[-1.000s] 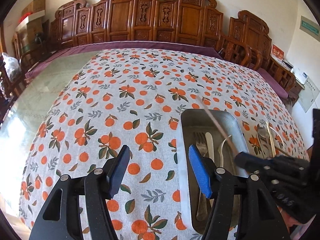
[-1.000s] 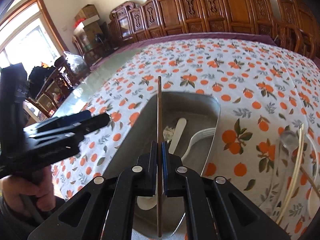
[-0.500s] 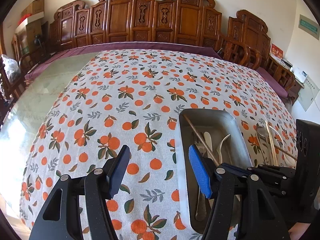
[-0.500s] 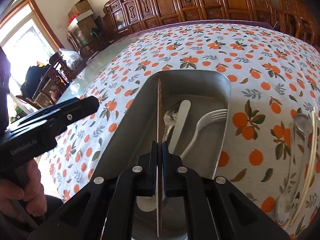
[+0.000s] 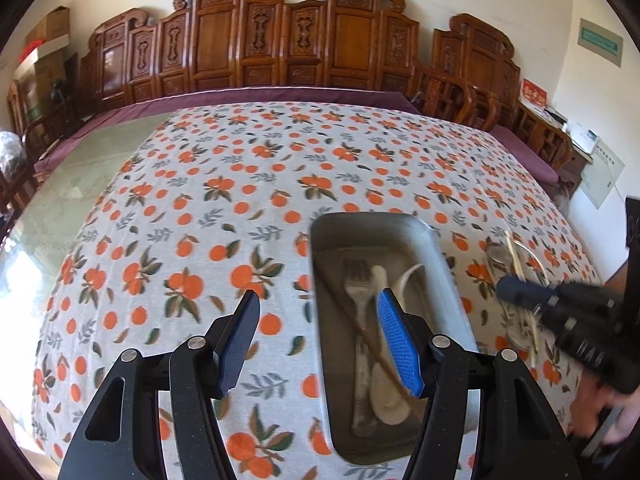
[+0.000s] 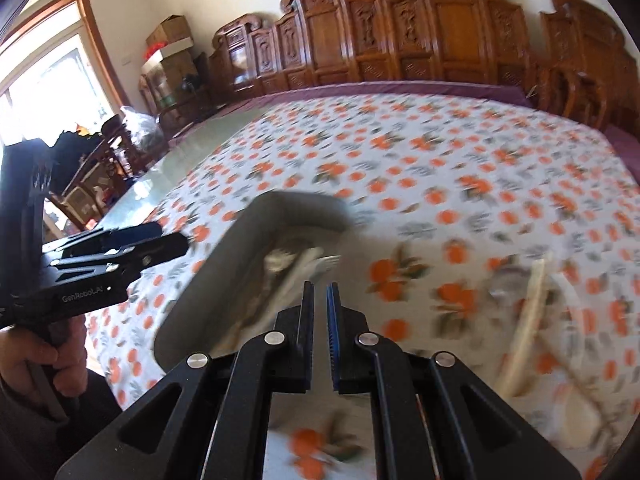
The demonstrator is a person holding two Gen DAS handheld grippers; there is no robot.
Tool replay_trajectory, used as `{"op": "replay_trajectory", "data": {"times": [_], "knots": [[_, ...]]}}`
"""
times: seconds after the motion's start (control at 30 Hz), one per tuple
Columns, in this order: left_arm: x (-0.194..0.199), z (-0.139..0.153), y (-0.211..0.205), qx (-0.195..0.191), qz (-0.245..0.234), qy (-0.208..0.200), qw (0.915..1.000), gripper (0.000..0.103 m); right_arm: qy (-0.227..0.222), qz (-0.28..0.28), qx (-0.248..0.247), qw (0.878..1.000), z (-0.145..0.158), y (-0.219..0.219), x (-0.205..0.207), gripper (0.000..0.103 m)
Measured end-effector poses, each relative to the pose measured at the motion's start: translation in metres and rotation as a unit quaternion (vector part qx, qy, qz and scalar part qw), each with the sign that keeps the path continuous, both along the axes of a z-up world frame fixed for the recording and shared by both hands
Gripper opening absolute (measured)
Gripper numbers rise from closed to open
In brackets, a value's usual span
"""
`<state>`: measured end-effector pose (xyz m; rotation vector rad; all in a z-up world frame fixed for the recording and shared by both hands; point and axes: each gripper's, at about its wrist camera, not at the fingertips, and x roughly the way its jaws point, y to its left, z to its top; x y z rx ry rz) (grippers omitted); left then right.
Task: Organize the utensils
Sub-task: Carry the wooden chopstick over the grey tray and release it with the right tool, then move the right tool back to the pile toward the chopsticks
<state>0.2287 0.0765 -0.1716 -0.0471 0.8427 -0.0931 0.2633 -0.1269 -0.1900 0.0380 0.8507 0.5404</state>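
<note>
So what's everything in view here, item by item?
grey rectangular metal tray: one, grey, on the tablecloth
silver metal fork: one, silver, in the tray
white plastic spoon: one, white, in the tray beside the metal fork
white plastic fork: one, white, in the tray, right side
thin brown wooden chopstick: one, brown, lying slantwise across the tray's contents
loose pale utensils: count unclear, cream and clear, on the cloth right of the tray
orange-print fabric tablecloth: one, white with oranges, over the table
carved wooden chairs: a row, reddish brown, along the wall
left gripper: one, black with blue pads, open, empty
right gripper: one, black with blue pads, nearly closed, empty
</note>
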Motion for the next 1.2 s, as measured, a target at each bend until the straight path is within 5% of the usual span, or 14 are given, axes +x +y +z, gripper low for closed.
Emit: {"op": "replay_trajectory", "data": {"times": [0.3,0.33,0.4,0.93,1.2], "knots": [[-0.004,0.001,-0.036,0.001,-0.025,-0.008,0.9997,0.06,-0.039,-0.057,-0.09,0.994,0.003,-0.078,0.001,0.01],[-0.004,0.002,-0.039,0.0,-0.025,-0.009,0.9996,0.067,-0.04,-0.064,-0.096,0.993,0.0,-0.084,0.0,0.009],[-0.006,0.003,-0.044,-0.004,-0.027,-0.015,0.9995,0.075,-0.031,-0.077,-0.093,0.992,-0.009,-0.095,0.0,0.01],[-0.024,-0.002,-0.098,-0.002,-0.072,-0.024,0.9971,0.075,0.052,-0.109,-0.072,0.99,-0.062,-0.108,0.007,0.016],[-0.03,-0.007,-0.114,0.005,-0.089,-0.02,0.9958,0.075,0.089,-0.11,-0.021,0.99,-0.069,-0.113,0.012,0.016]]}}
